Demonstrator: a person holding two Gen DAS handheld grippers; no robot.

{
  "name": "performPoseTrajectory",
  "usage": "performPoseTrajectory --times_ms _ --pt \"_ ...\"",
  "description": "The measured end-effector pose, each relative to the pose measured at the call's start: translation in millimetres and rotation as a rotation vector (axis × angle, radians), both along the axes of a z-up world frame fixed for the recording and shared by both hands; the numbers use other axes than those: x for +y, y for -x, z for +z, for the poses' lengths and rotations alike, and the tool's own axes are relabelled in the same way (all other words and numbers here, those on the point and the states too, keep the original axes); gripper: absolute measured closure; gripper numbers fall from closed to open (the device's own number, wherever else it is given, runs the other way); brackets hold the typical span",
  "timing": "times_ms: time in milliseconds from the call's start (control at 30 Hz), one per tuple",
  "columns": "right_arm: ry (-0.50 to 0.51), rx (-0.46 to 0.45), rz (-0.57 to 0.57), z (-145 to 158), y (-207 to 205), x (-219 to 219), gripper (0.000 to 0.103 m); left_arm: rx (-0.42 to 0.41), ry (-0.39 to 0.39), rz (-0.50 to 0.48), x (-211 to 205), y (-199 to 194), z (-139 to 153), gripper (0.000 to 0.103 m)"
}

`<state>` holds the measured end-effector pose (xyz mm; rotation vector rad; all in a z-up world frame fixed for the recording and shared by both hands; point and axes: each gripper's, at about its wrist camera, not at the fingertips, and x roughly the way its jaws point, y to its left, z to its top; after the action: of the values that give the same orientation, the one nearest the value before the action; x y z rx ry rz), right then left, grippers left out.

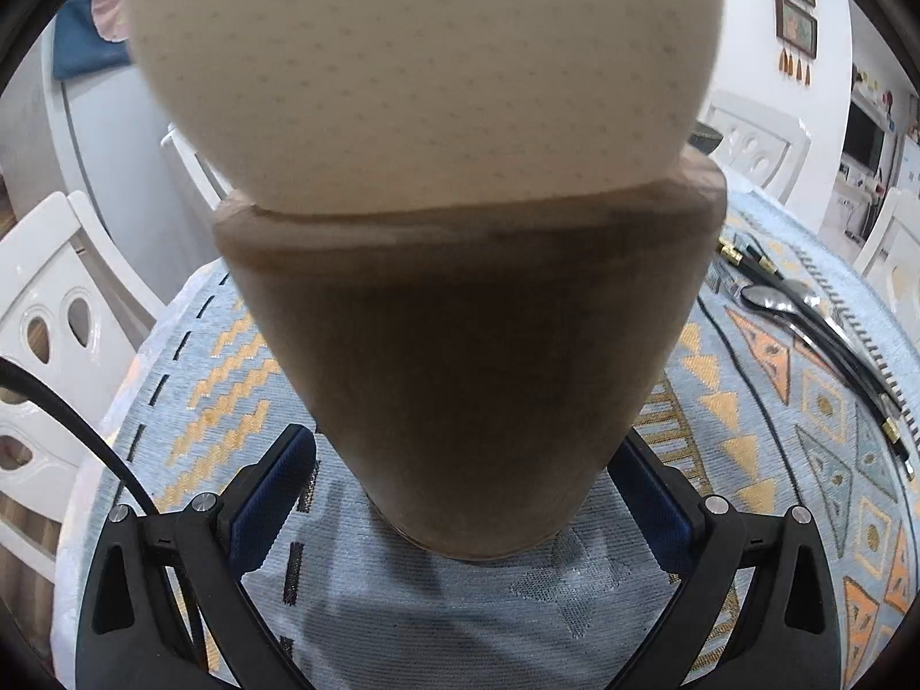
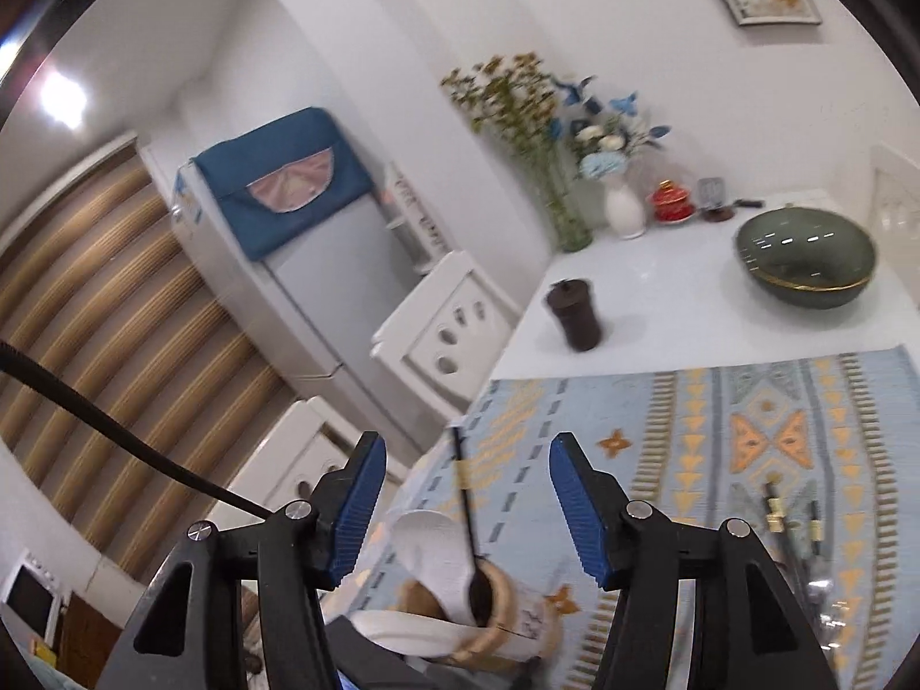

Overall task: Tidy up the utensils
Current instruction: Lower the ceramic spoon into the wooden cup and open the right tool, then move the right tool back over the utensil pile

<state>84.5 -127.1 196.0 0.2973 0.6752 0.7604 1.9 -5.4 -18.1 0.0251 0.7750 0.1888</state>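
A white chair (image 1: 52, 310) stands at the far left, beside the tabletop (image 2: 661, 287), which carries a pale blue patterned cloth (image 1: 437, 604). The left tongs (image 1: 466, 443) are spread wide, with one blue pad on each side of the utensil holder (image 1: 460, 345). This is a tall pot, cream above and brown below, that stands upright on the cloth and fills most of the left wrist view. The pads sit right against its lower flanks, but I cannot tell whether they press on it. To the right of the holder, black chopsticks (image 1: 753, 261) with gold bands and some dark spoons (image 1: 770, 299) lie on the cloth, well apart from it. In the right wrist view, the right tongs (image 2: 467, 443) stand open and grip nothing. Below them a black spoon (image 2: 467, 517) rests bowl-down inside the holder, its handle leaning up free between the two pads. Farther back and to the right, a dark lidded jar (image 2: 575, 310) and then a green bowl (image 2: 805, 259) sit on the bare white tabletop
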Motion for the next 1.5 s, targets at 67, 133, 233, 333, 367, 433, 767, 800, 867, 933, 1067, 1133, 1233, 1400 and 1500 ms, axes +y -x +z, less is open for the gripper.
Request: performPoseTrajectory --times_ms 67,133,233,333,367,433,767,800,867,933,1067,1133,1233,1400,1500 --pt "0.006 0.014 -0.028 -3 1 -12 0.045 0.005 -0.018 0.003 -3 -1 -1 0.001" --pt "0.004 0.044 -0.050 -8 2 -24 0.045 0.000 -0.043 0.011 -8 0 0 0.001" --pt "0.031 0.066 -0.075 -15 5 -37 0.045 -0.026 -0.063 0.025 -14 6 2 0.001" --pt "0.077 0.075 -0.099 -21 11 -51 0.045 -0.044 0.032 0.011 -8 14 4 0.001" --pt "0.085 0.077 -0.106 -21 13 -55 0.045 -0.036 0.071 0.016 -5 14 3 0.001" --pt "0.103 0.083 -0.132 -23 15 -67 0.045 -0.026 0.107 0.035 -2 15 1 0.001" --pt "0.118 0.116 -0.220 -27 15 -99 0.045 -0.054 0.018 0.001 -17 21 6 0.002" --pt "0.119 0.117 -0.220 -27 16 -98 0.045 -0.058 0.017 0.003 -20 24 7 0.002" --pt "0.130 0.109 -0.222 -26 18 -99 0.045 -0.060 0.036 0.008 -19 27 7 0.002" --pt "0.165 0.095 -0.233 -26 18 -99 0.045 -0.061 0.062 0.020 -11 27 6 0.002" --pt "0.280 0.069 -0.278 -31 16 -107 0.045 -0.042 0.103 0.041 0 23 3 0.002" --pt "0.331 0.095 -0.296 -44 9 -114 0.045 -0.031 0.111 0.046 0 21 2 0.002" --pt "0.431 0.239 -0.281 -84 -12 -122 0.045 -0.022 0.120 0.046 2 20 1 0.002" --pt "0.427 0.363 -0.236 -134 -32 -131 0.064 -0.049 0.099 0.041 -3 24 5 0.002" --pt "0.411 0.370 -0.225 -145 -44 -130 0.068 -0.055 0.078 0.032 -8 25 7 0.001"
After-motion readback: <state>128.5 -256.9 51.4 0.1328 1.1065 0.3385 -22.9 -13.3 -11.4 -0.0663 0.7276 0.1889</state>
